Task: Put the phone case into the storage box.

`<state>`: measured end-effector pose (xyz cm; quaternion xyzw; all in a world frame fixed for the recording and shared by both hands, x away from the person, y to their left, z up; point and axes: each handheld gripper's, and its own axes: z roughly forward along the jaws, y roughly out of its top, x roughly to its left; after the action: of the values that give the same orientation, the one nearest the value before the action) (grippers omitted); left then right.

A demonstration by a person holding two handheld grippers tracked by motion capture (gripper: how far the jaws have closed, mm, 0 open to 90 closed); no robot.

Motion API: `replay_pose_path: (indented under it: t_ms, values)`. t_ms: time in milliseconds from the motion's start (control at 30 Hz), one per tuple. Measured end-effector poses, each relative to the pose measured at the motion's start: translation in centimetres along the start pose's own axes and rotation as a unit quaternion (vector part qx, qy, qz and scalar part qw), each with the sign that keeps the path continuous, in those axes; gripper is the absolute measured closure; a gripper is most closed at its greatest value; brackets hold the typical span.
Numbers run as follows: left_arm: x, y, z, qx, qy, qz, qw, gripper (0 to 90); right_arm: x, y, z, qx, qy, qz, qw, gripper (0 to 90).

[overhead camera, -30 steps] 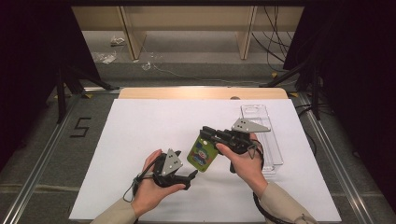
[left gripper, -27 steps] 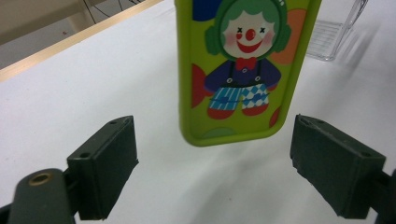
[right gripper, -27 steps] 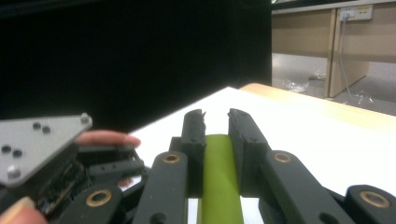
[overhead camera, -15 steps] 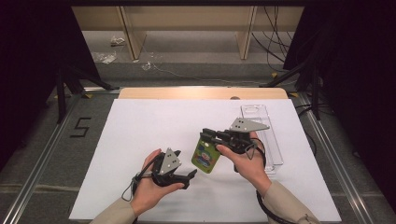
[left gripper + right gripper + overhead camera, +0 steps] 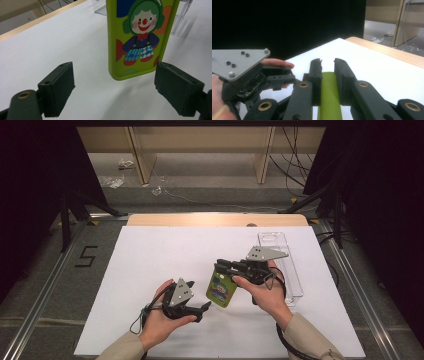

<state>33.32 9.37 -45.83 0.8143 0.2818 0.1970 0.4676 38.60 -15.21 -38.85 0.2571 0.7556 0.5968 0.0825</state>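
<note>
Right gripper point(image 5: 223, 268): clenched on the top edge of the green case point(image 5: 222, 290); in the right gripper view the green edge point(image 5: 328, 95) is seen pinched between both jaws.
Case: held off the table at centre-right of the high view, hanging with its printed face toward the left gripper; in the left gripper view the clown print point(image 5: 141, 35) sits in the upper middle of the frame.
Left gripper point(image 5: 205, 307): released, nothing between the jaws; the case's lower edge is seen just beyond and above the gap, not yet inside it. Both pads point(image 5: 58, 87) stand apart from the case.
Change: against the frames of a second ago, the case has been lowered and swung a little toward the lower centre of the high view, closer to the left gripper's tips; the left hand has been kept in place.
Meaning: a handover, or a two-handed hold, is judged to be in preparation; the gap between case and open jaws has been narrowed, but no second grip has been made.
Next: the case's lower end would need to be brought between the left jaws before they are closed.
Tray point(image 5: 285, 265): clear plastic, lying at the right of the table point(image 5: 150, 265), behind the right hand, untouched.
</note>
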Motion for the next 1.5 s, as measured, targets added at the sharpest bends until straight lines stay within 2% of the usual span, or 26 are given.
replay_pose_path:
  t_ms: [233, 567, 767, 800, 833, 900, 1100, 1167, 1333, 1400, 1500]
  values:
    - [0.2, -0.1, 0.5, 0.009, -0.022, 0.007, 0.9997, 18.5, 0.2, 0.1, 0.0, 0.008, 0.017, -0.004, 0.9998, 77.6]
    - [0.8, -0.4, 1.6, 0.013, -0.073, 0.003, 0.9972, 24.6, 0.7, 0.2, 0.3, 0.019, 0.037, -0.005, 0.9991, 77.6]
    - [0.9, -0.5, 2.1, 0.013, -0.105, 0.002, 0.9943, 29.2, 0.8, 0.3, 0.4, 0.021, 0.046, -0.005, 0.9987, 77.6]
    - [0.9, -0.5, 2.2, 0.013, -0.112, 0.002, 0.9936, 30.3, 0.9, 0.3, 0.4, 0.022, 0.048, -0.005, 0.9986, 77.6]
    - [0.9, -0.5, 2.4, 0.012, -0.127, 0.001, 0.9918, 31.6, 0.9, 0.3, 0.4, 0.022, 0.049, -0.006, 0.9985, 77.6]
    - [0.9, -0.6, 2.5, 0.016, -0.135, 0.005, 0.9907, 33.9, 0.9, 0.2, 0.5, 0.023, 0.052, -0.006, 0.9984, 77.6]
    - [1.1, -0.4, 2.6, 0.011, -0.154, 0.012, 0.9879, 48.8, 1.0, 0.2, 0.6, 0.024, 0.058, -0.005, 0.9980, 77.7]
    - [1.1, -0.4, 2.6, 0.013, -0.155, 0.014, 0.9877, 52.0, 1.0, 0.2, 0.6, 0.026, 0.059, -0.005, 0.9979, 77.7]
    - [1.6, -0.4, 2.3, 0.013, -0.155, 0.000, 0.9878, 60.7, 1.0, 0.1, 0.6, 0.023, 0.062, -0.002, 0.9978, 77.7]
    - [1.7, -0.3, 2.2, 0.015, -0.159, -0.009, 0.9871, 65.8, 1.0, 0.2, 0.6, 0.019, 0.065, -0.002, 0.9977, 77.7]
    - [1.7, -0.2, 2.1, 0.018, -0.156, -0.011, 0.9875, 70.2, 1.1, 0.2, 0.6, 0.020, 0.068, -0.003, 0.9975, 77.7]
